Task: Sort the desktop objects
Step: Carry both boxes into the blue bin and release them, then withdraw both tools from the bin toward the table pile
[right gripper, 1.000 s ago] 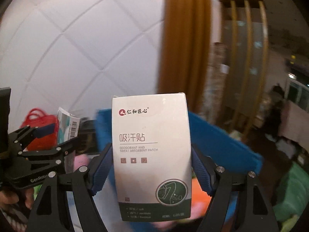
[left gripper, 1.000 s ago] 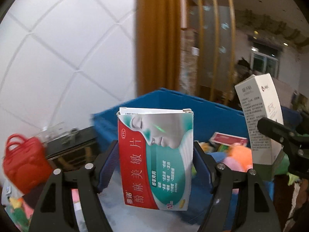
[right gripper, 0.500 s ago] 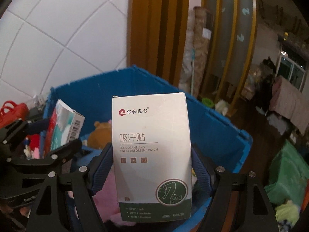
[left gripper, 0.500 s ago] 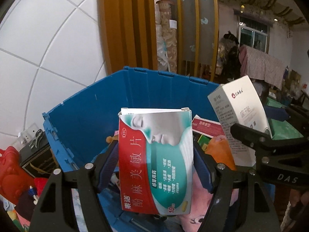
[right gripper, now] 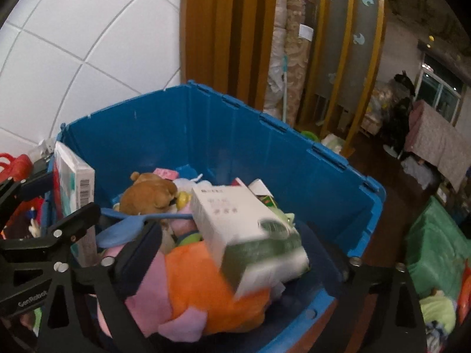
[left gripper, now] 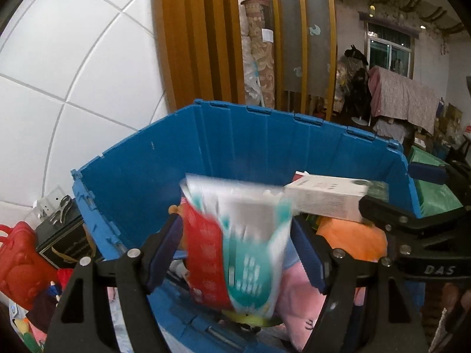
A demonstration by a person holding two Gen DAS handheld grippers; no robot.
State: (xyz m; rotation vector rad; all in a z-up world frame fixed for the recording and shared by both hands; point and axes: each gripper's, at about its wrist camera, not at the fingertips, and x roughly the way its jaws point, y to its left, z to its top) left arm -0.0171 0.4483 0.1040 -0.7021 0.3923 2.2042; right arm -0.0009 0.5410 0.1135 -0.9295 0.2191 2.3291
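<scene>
2 boxes (left gripper: 238, 241) (right gripper: 250, 229) now loose (falling)

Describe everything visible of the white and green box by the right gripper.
The white and green box is a rectangular carton, cardboard by the look, white with small grey print and a dark green band at one end. It is motion-blurred and tipped over, lying slanted above the orange plush inside the blue bin. The right gripper's jaws are opening and stand clear of its sides. Whether it rests on the plush is unclear.
</scene>
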